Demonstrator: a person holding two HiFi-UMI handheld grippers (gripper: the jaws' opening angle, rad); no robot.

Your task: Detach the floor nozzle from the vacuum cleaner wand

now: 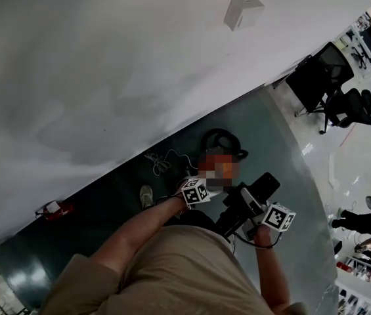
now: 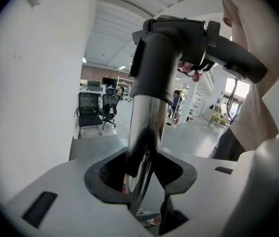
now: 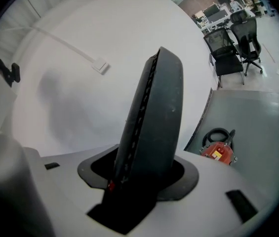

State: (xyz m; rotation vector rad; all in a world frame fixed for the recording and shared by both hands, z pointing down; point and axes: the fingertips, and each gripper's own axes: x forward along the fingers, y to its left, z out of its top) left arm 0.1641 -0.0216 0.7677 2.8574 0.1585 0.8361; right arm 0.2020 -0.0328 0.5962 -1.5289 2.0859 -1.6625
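- Chrome wand (image 2: 146, 127) sits clenched in the left tool (image 2: 141, 181). The right tool (image 3: 139, 184) is clamped on the dark floor nozzle (image 3: 154, 112), and both are held in front of the person's body.
- Likely trouble: the polished tube could slide through the pads under a hard pull. A skewed pull may jam the joint, which no view shows.
- White wall (image 1: 106, 64) stands close on one side. Open floor (image 1: 283, 130) lies on the other, with the red vacuum body (image 3: 218, 152) and chairs (image 1: 329, 84) well apart.
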